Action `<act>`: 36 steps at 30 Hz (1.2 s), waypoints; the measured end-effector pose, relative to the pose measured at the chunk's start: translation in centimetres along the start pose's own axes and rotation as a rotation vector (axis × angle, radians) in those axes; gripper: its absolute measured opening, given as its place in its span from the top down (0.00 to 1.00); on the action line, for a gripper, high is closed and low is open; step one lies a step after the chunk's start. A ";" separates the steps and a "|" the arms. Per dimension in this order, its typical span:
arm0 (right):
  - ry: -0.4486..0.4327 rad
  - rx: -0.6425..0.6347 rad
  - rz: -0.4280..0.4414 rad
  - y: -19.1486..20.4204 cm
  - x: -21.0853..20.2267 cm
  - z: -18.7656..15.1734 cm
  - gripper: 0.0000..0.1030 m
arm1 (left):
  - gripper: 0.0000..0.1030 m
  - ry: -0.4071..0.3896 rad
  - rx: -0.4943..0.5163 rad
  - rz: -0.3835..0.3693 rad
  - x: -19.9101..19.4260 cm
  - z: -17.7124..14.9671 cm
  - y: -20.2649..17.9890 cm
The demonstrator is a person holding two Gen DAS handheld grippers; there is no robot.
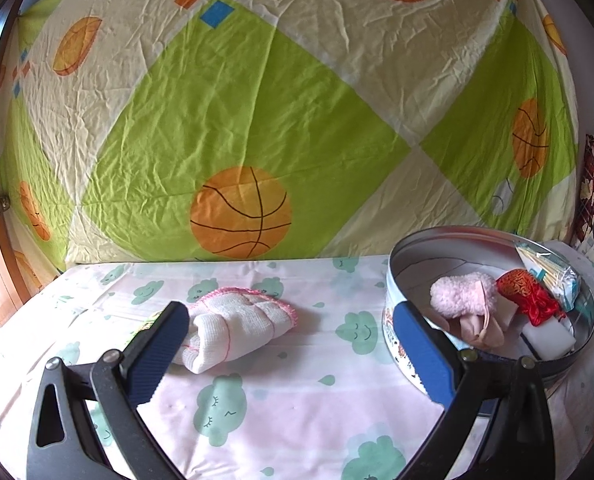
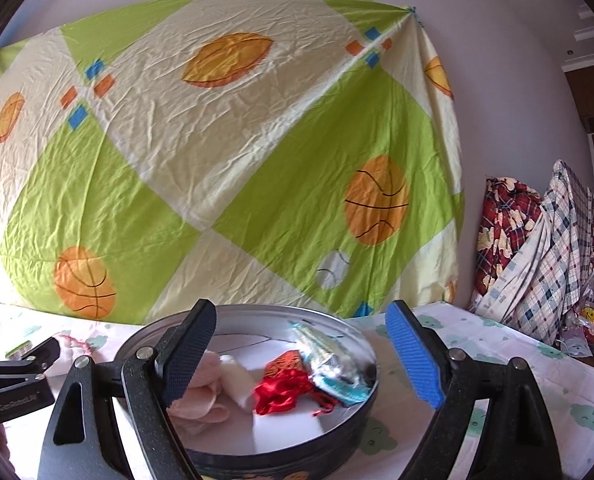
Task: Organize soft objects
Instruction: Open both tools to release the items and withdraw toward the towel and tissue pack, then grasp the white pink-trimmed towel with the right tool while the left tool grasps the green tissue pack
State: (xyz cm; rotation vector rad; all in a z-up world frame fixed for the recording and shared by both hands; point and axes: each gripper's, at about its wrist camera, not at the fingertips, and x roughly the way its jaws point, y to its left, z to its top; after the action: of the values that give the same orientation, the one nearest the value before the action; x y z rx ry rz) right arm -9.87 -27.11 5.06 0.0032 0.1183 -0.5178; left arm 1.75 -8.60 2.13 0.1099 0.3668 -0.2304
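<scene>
The left gripper (image 1: 293, 344) stands open, its left pad touching the white cloth (image 1: 237, 326) lying beside the round tin (image 1: 393, 280); shift left so both pads straddle the bunched folds, then pinch. The right gripper (image 2: 305, 354) hangs open and empty above the tin; keep it clear.

A: Loose item?
B: White knit cloth (image 1: 237, 322), pink-edged, crumpled on the bedsheet left of the tin.
A: Tin (image 1: 401, 256)?
B: Round, open, holding pink fluffy piece (image 1: 463, 294), red satin pouch (image 1: 527, 290), packet (image 1: 553, 276).
</scene>
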 end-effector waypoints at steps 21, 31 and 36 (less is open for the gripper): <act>0.086 -0.007 0.176 10.6 -0.6 -0.8 0.14 | 0.00 0.015 -0.045 0.079 1.5 -0.1 7.9; 0.131 -0.014 0.237 15.6 0.5 -1.0 0.14 | 0.00 0.038 -0.093 0.145 2.9 -0.2 14.0; 0.177 -0.035 0.274 18.1 1.9 -1.3 0.14 | 0.00 0.059 -0.112 0.205 4.1 -0.2 16.9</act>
State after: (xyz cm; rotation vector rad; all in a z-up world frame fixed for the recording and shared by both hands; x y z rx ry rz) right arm 0.55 -12.22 3.12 0.0306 0.2961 -0.2408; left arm 9.47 6.95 1.57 0.0436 0.4237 -0.0040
